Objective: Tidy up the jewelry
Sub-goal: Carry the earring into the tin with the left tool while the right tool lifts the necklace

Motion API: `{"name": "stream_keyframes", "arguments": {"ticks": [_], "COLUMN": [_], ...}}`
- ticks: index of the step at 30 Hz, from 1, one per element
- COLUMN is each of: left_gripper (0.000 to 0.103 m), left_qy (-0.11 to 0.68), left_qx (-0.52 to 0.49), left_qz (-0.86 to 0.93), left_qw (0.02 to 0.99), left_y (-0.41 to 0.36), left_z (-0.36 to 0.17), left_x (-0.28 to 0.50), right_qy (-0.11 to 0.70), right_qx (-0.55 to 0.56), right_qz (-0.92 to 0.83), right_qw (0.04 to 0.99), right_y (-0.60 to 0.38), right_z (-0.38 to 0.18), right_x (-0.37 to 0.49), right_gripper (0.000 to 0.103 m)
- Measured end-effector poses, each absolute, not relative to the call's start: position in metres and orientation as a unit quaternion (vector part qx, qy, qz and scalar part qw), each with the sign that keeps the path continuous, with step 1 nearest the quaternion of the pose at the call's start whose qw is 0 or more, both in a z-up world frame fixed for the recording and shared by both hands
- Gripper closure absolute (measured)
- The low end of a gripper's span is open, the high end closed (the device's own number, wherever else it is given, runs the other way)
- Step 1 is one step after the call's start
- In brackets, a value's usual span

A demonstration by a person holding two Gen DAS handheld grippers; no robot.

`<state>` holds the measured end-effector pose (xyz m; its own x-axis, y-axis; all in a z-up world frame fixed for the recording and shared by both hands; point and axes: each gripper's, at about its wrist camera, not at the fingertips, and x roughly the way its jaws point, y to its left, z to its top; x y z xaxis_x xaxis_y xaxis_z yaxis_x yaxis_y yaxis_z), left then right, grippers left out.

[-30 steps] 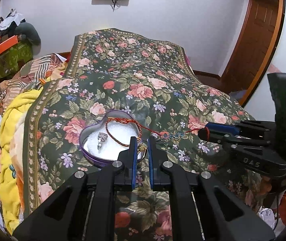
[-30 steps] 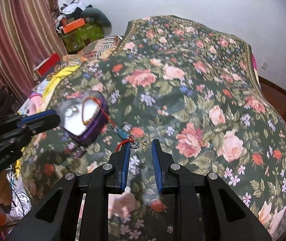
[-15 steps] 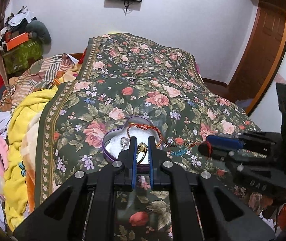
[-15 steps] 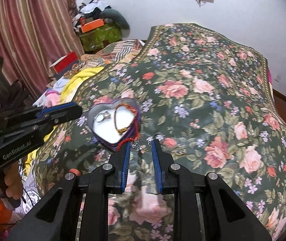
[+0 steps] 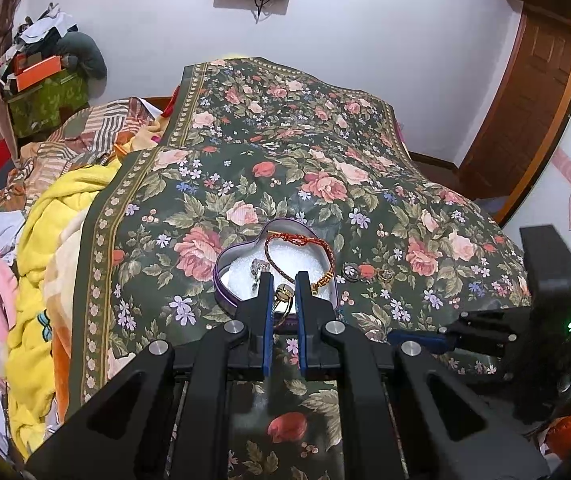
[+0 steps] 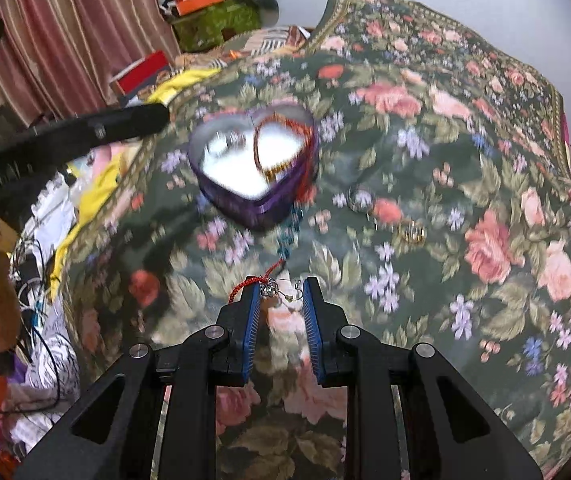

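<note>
On a floral bed (image 5: pixel 317 152), the left tongs (image 5: pixel 284 292) grip a gold ring over the heart-shaped tin (image 5: pixel 273 272), which holds a red cord bracelet (image 5: pixel 299 248) and a silver charm. The right tongs (image 6: pixel 281 294) pinch a red-corded charm near the bed's near edge. Both pieces likely go into the tin next; two more rings (image 5: pixel 367 273) wait just beside it.

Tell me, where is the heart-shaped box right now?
In the left wrist view, the heart-shaped box sits on the flowery bedspread, just beyond the left tool, with two small rings lying to its right.
</note>
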<state>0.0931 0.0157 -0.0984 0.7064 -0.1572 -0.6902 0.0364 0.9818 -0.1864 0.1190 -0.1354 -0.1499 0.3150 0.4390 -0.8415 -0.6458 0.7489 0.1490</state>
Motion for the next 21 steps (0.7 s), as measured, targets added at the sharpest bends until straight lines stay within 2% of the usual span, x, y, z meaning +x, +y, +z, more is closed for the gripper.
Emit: {"name": "stream_keyframes", "arguments": {"ticks": [9, 15, 21], "left_gripper": [0.095, 0.095, 0.095], "left_qy": [0.382, 0.387, 0.389], "left_qx": [-0.081, -0.086, -0.088], "left_qz": [-0.051, -0.049, -0.046], "left_qw": [0.919, 0.917, 0.916], "left_y": [0.016, 0.019, 0.024], "left_z": [-0.101, -0.106, -0.108], "left_x": [0.093, 0.094, 0.094], "right_qy": [0.489, 0.465, 0.471], "right_qx": [-0.104, -0.096, -0.100], "right_qz": [0.325, 0.326, 0.321], "right_qw": [0.803, 0.818, 0.816], "right_y": [-0.150, -0.149, -0.135], "right_z": [-0.151, -0.136, -0.146], "right_x": [0.121, 0.128, 0.144], "right_gripper": [0.081, 0.074, 0.074]}}
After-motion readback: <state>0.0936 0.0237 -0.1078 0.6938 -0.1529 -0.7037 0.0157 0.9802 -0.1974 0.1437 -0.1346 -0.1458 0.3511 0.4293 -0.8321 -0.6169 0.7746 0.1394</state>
